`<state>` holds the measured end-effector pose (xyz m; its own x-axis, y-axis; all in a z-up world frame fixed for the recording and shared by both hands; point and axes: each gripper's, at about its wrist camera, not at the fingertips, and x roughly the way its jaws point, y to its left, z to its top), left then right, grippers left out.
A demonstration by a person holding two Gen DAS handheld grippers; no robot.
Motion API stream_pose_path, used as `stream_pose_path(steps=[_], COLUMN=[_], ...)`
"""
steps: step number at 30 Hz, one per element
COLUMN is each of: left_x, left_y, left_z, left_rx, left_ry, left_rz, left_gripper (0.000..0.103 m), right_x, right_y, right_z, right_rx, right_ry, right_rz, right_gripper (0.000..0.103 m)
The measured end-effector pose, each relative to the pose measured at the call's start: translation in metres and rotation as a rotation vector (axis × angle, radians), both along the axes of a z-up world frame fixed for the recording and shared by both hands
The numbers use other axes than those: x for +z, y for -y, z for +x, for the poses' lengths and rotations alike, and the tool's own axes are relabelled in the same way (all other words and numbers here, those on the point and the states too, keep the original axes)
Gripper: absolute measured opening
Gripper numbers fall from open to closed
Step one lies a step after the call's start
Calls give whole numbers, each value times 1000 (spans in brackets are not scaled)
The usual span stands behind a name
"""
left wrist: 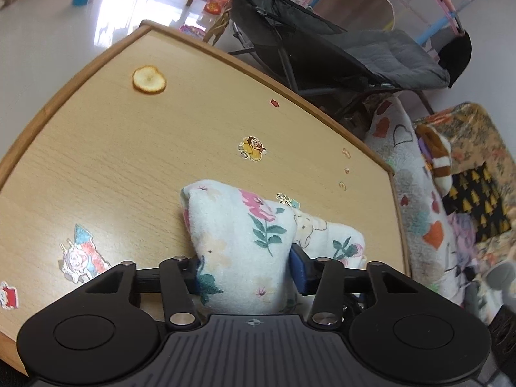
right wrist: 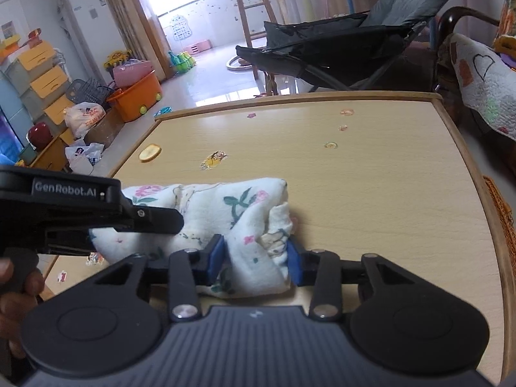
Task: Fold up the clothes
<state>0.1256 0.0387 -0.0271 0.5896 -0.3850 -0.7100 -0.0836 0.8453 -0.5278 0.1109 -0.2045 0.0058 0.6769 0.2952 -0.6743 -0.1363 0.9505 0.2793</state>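
Left wrist view: left gripper [left wrist: 243, 269] clamped on one end of the floral cloth [left wrist: 238, 232], blue pads pinching a bunched ridge of fabric between them; jaws narrow, holding cloth. Garment lying as a thick folded bundle on the wooden table [left wrist: 122, 148], near its front edge. Grip low at the near end, probably to lift or turn the bundle for another fold. Round slice of something dried [left wrist: 149, 80] far up the tabletop, well apart; cartoon stickers scattered about, flat, no hindrance. Dark folding chair [left wrist: 338, 48] and a quilted blanket [left wrist: 416, 206] beyond the table's right edge. Right wrist view: right gripper [right wrist: 254, 258] pinching the opposite end of the same cloth [right wrist: 213, 206], pads pressed into the rolled fabric, jaws narrow. Left gripper's black body [right wrist: 96, 213] reaching in from the left across the bundle, partly hiding that end; a hand [right wrist: 16, 293] at its grip. Table ahead open for spreading. Orange toy bin [right wrist: 135, 96] and drawers on the floor beyond, out of the way.
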Motion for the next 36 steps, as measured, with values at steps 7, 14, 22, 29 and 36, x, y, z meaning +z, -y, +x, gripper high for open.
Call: stream_pose_path(steps=[7, 14, 22, 29, 36], left_x=[9, 19, 37, 69, 82], left_y=[21, 26, 18, 22, 31], left_z=[-3, -2, 2, 33, 80], left_rx=[-63, -92, -53, -64, -82], left_ry=[56, 95, 135, 191, 194], left_rz=[120, 157, 80, 119, 182], left_gripper=[42, 40, 39, 39, 39], right_x=[2, 5, 29, 55, 56], right_y=[-2, 0, 2, -1, -3], right_z=[-2, -7, 0, 31, 69], right_rx=[8, 5, -12, -16, -50], right_ry=[8, 35, 109, 164, 167], right_rz=[1, 2, -4, -56, -104], right_gripper=[27, 21, 19, 19, 19])
